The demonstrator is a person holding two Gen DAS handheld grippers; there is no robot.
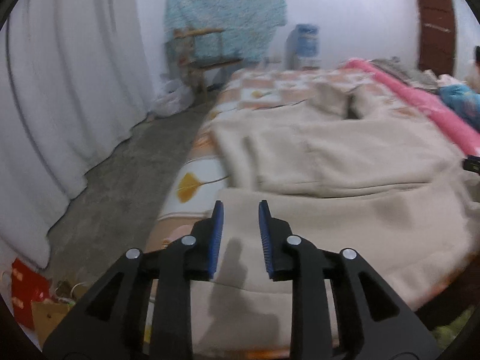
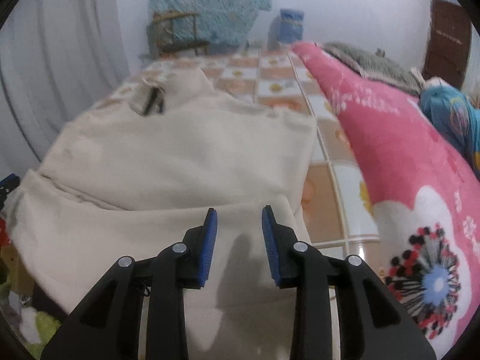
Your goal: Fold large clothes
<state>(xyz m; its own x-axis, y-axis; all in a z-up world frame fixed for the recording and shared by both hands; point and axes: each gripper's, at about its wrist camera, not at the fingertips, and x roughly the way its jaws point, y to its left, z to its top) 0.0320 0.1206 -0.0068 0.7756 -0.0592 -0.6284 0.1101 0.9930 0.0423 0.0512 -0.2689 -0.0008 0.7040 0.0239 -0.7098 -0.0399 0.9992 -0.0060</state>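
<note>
- Your left gripper (image 1: 240, 205) hangs with its blue-padded fingers (image 1: 216, 234) parted to a moderate gap and nothing between them; cream cloth shows through the space.
- Your right gripper (image 2: 238, 213) is the same: its blue pads (image 2: 210, 240) stand apart, clasping nothing, above the cloth.
- Both tools cast a soft shadow on the fabric just beneath them; whether either tip touches the cloth, you cannot tell from these views.
- The cream garment (image 1: 345, 162) is your landmark. It lies spread on the bed (image 1: 192, 180), with a folded-over band nearest your left gripper and a broader panel lying beyond that band.
- In the right wrist view the same cream garment (image 2: 180, 156) fills the middle, with a dark opening near its far edge, perhaps a collar or pocket.
- Under the garment lies a checked sheet (image 2: 270, 81) in orange and white squares, showing past the garment's far and right edges.
- To the right of the garment a pink blanket (image 2: 405, 165) with a flower print runs along the bed; a grey cloth (image 2: 369, 60) rests on its far end and a blue patterned bundle (image 2: 450, 111) sits beyond it.
- To the left of the garment, off the bed, you see grey floor (image 1: 129, 180) and a white curtain (image 1: 69, 75).
- Beyond the garment's far end stand a wooden chair (image 1: 204, 57), a pale blue wall hanging (image 1: 228, 9), and a brown door (image 1: 436, 30) to the far right.
</note>
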